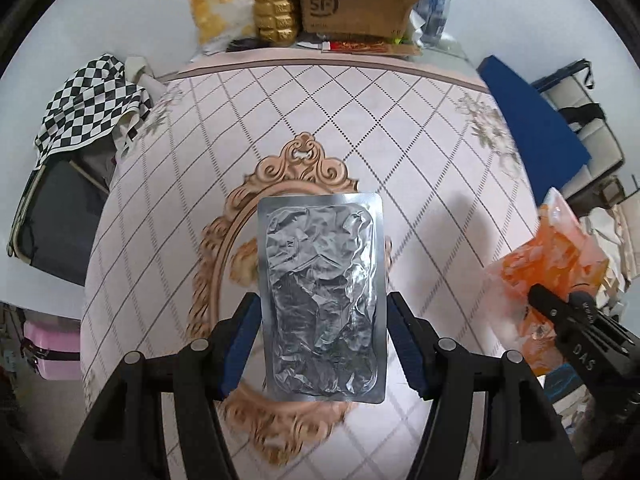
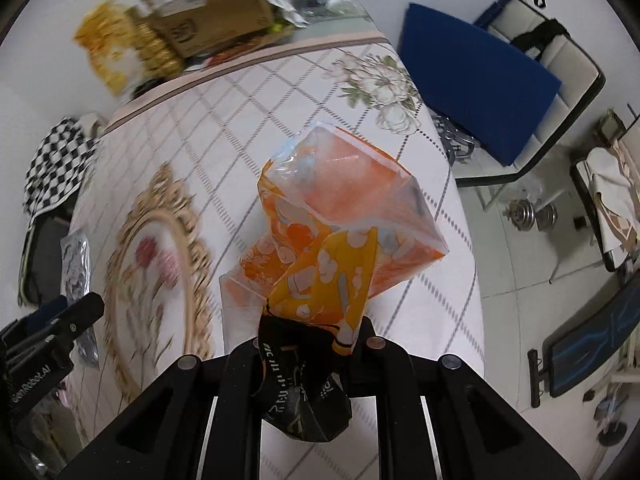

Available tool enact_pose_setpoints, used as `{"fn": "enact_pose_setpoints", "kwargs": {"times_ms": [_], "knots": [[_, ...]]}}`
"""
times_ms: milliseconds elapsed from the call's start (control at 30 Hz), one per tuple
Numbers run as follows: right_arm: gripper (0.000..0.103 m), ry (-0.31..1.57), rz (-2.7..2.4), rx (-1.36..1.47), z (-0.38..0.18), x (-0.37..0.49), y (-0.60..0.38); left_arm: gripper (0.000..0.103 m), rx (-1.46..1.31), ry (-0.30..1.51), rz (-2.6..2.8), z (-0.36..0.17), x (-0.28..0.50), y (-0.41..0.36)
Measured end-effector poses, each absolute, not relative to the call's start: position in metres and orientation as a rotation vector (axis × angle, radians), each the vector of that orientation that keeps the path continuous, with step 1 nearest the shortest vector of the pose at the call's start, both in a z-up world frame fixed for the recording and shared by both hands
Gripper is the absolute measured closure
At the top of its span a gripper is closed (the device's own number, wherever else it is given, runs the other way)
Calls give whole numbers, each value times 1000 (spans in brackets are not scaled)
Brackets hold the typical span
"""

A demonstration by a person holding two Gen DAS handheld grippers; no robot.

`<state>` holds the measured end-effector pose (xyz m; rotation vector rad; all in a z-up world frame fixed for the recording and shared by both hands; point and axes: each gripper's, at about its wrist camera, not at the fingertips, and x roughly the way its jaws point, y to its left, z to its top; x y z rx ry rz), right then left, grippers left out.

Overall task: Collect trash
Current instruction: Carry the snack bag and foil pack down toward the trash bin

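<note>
Cardboard box (image 1: pixel 356 4) marked "SF", tool (image 1: pixel 560 312) lettered "DAS"

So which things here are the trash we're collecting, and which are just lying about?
Job:
- silver foil pack, clamped in the left hand-held gripper
- orange snack bag, pinched in the right hand-held gripper

Lying about:
- cardboard box
- gold bottle
- checkered cloth
- blue chair

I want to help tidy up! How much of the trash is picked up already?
Both pieces are picked up. The left gripper holds a silver foil pack, and the right gripper is shut on an orange snack bag. The middle of the tablecloth shows no other litter. Still to do: dropping both somewhere, but no bin is in view.
</note>
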<state>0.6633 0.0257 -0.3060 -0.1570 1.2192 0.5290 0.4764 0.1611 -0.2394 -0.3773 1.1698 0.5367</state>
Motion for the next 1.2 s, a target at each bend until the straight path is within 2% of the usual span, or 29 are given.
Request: {"fn": "enact_pose_setpoints", "kwargs": {"times_ms": [233,433,567,667,900,1067,1200], "knots": [[89,1175,580,-138,-264,564,-3,42,-395,1103,484,-208,380,143],[89,1127,622,-126,-229,433,-38,42,-418,1040,419,-186,274,120],[89,1112,604,-115,-221,336,-64,42,-431,1044,361,-183,188,107],[89,1168,593,-75,-231,262,-86,42,-433,1079,321,-189,134,98],[89,1352,570,-69,-299,131,-129,42,-474,1244,262,-249,47,81],[89,1501,552,-102,-383,82,-144,42,-548,1377,261,-335,7,70],[89,1569,539,-165,-473,59,-146,42,-616,1449,263,-414,-6,63]]}}
